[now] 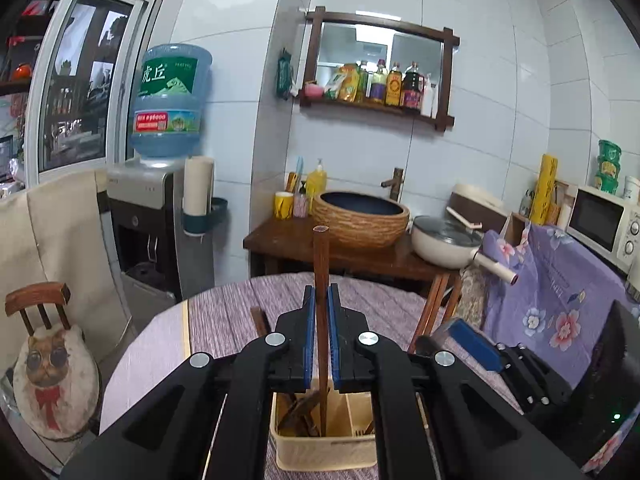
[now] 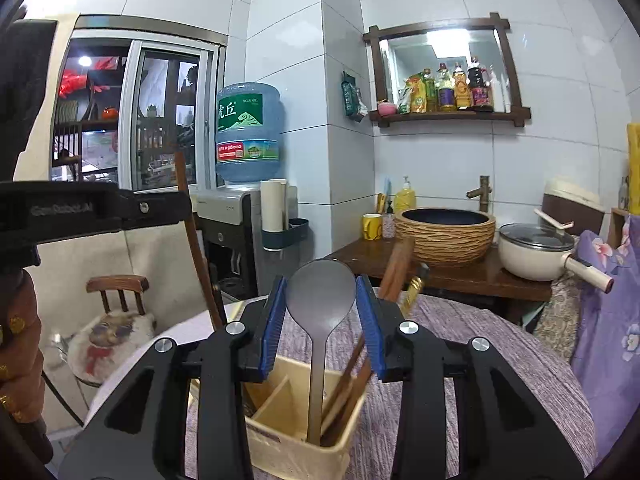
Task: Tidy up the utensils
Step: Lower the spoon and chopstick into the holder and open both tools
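1. With my left hand-held gripper (image 1: pixel 320 320) closed on a dark wooden utensil handle (image 1: pixel 321 264), the stick stands upright, its lower end already down inside the beige organizer box (image 1: pixel 320 456).
2. I'd lower it straight, staying in the compartment it occupies (other wooden pieces lean in the one to its left), and part the pads only once the tip seems seated.
3. My right hand-held gripper (image 2: pixel 322 320) is spread wide around the grey spoon (image 2: pixel 320 292), touching nothing as far as I can tell; the spoon stands by itself in the box.
4. I'd draw that side back level so a pad doesn't clip the bowl.
5. Beyond, the box sits on the purple-clothed counter (image 2: pixel 460 344).
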Demonstrator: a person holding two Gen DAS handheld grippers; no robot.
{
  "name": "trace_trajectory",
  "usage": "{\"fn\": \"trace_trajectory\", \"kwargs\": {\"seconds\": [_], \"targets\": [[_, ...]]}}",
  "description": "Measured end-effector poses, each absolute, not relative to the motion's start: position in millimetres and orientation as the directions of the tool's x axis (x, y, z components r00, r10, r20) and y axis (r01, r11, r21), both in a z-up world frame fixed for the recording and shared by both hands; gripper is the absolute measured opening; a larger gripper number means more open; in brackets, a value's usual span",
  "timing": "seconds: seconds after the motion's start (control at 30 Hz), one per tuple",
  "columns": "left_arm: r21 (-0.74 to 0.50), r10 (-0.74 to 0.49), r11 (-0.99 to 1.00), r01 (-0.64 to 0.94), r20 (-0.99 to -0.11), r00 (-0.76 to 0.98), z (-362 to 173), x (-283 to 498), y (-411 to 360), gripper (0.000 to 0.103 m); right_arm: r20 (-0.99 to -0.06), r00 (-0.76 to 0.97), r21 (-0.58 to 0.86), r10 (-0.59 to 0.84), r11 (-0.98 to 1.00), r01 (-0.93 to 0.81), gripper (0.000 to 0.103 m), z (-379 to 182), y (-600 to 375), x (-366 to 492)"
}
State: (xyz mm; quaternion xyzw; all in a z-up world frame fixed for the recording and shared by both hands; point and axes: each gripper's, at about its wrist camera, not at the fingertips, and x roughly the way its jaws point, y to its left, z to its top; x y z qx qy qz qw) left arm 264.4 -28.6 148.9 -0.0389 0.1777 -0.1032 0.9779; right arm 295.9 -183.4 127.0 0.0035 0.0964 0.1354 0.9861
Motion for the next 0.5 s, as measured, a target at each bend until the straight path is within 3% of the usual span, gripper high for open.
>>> {"fn": "trace_trajectory", "kwargs": {"seconds": [0.5], "targets": [[-0.127,-0.210,0.977,0.172,-0.430,0.878,100.0,266.6,-30.5,0.007,-0.317,0.920,0.024,0.231,0.972,-0.235,0.037,79.6,-185.7,297.3]]}}
